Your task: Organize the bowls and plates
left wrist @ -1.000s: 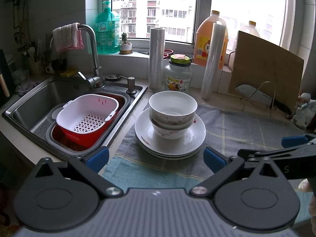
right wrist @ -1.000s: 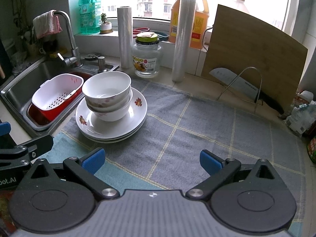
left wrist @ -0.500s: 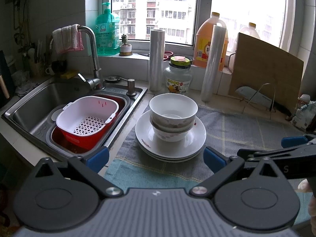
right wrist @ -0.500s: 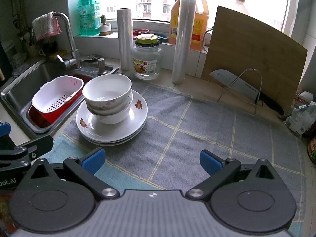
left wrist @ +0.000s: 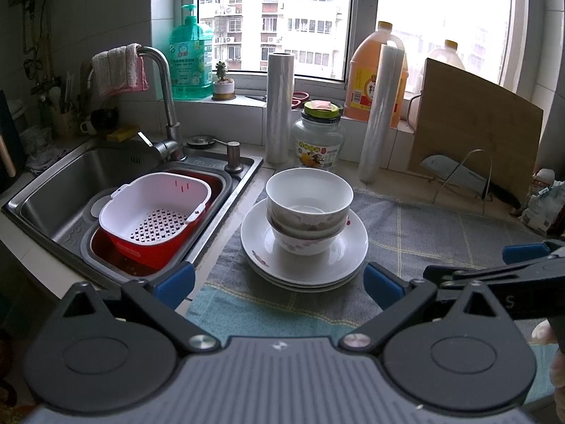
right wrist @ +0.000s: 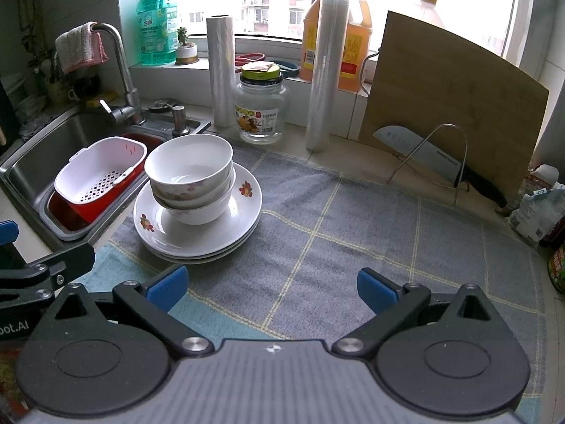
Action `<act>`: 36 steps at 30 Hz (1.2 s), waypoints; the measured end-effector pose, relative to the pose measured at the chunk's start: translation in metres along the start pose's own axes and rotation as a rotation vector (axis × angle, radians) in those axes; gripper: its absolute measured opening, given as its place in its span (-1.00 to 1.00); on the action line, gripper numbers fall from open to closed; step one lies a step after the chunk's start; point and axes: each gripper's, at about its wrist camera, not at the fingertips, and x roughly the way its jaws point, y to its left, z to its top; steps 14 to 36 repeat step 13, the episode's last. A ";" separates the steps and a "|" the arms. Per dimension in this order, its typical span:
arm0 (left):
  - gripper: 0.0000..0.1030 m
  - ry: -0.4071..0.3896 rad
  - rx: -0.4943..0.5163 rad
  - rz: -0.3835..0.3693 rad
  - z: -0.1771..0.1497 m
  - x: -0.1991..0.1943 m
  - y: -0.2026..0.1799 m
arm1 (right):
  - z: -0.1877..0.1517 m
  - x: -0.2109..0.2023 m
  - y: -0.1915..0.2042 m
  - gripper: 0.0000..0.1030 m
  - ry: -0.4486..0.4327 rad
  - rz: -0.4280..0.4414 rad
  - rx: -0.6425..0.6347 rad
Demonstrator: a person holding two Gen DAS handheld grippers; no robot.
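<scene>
Two white floral ceramic bowls [left wrist: 309, 208] sit nested on a stack of white floral plates [right wrist: 197, 226] at the left of the grey checked cloth [right wrist: 353, 219] covering the desk, just right of the steel sink [left wrist: 63, 183]. Near them, the left gripper [left wrist: 279, 279] and right gripper [right wrist: 272, 286] hover wide open, holding nothing.

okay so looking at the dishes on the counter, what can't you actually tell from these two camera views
- Bowl count: the bowls nest, so lower ones hide inside the top one in both views; two or three, unclear.
- Plate count: only stacked rims of the plates show under the bowls.
- Jar label: print too small to read.
- Knife: its handle end is partly hidden behind the wire rack in the right wrist view.
- Near counter edge: hidden by the open left gripper and open right gripper.
</scene>
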 end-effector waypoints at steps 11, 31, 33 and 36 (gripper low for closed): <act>0.96 0.001 0.003 0.002 0.003 0.002 -0.001 | 0.002 0.001 -0.002 1.00 -0.002 -0.004 0.003; 0.96 0.001 0.003 0.001 0.004 0.003 -0.002 | 0.002 0.001 -0.002 1.00 -0.002 -0.004 0.004; 0.96 0.001 0.003 0.001 0.004 0.003 -0.002 | 0.002 0.001 -0.002 1.00 -0.002 -0.004 0.004; 0.96 0.001 0.003 0.001 0.004 0.003 -0.002 | 0.002 0.001 -0.002 1.00 -0.002 -0.004 0.004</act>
